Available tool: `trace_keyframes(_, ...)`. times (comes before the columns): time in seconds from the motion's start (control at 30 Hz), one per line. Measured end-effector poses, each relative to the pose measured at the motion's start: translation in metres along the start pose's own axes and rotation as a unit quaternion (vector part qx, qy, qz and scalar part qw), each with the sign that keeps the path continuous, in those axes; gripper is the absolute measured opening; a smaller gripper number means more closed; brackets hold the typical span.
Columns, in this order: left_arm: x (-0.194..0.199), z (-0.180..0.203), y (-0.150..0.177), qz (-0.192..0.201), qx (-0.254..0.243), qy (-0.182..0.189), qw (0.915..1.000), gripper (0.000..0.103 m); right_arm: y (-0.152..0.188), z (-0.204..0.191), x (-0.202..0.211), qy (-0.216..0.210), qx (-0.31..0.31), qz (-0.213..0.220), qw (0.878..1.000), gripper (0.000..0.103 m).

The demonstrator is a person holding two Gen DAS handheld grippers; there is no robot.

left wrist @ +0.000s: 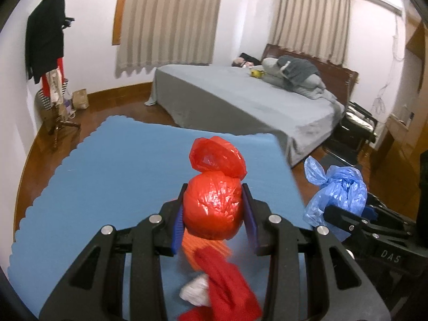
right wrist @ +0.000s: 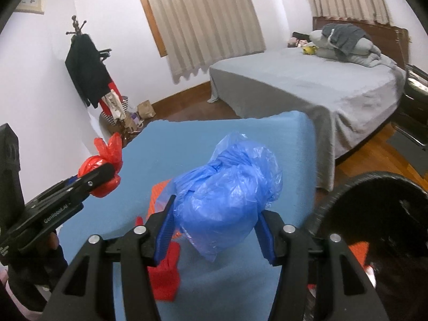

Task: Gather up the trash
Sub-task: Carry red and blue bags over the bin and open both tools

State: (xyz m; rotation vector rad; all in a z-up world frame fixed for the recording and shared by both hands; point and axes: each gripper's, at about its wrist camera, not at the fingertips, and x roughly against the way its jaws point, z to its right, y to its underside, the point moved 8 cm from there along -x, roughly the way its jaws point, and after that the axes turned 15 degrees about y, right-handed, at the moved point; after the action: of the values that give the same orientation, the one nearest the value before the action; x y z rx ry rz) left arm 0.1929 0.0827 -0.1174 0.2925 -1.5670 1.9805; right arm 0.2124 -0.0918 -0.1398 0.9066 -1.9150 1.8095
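My left gripper [left wrist: 214, 211] is shut on a knotted red trash bag [left wrist: 214, 203] and holds it above the blue mat [left wrist: 112, 176]. The same bag also shows in the right wrist view [right wrist: 100, 171], at the left. My right gripper [right wrist: 216, 230] is shut on a knotted blue trash bag [right wrist: 227, 195], lifted over the mat [right wrist: 281, 139]. That blue bag also shows at the right of the left wrist view [left wrist: 337, 195]. A black trash bin [right wrist: 374, 230] stands just right of the right gripper, its opening facing up.
Red and orange cloth pieces [left wrist: 222, 281] and a white crumpled item [left wrist: 195, 289] lie on the mat below the grippers. A grey bed [left wrist: 240, 99] stands behind, a coat rack [left wrist: 50, 61] at the left wall, a black chair [left wrist: 353, 125] by the bed.
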Motion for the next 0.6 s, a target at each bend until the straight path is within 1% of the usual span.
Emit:
trace_keyframes(0.3, 0.009, 0.061, 0.012, 0.001, -0.022, 0.042, 0.9989, 0.036, 0.009, 0.051, 0.05, 0.038, -0.026, 0.026, 0.999, 0.055)
trace_keyframes(0.6, 0.01, 0.132, 0.018, -0.002, -0.064, 0.094, 0.9935, 0.036, 0.016, 0.105, 0.086, 0.08, -0.057, 0.049, 0.994, 0.055)
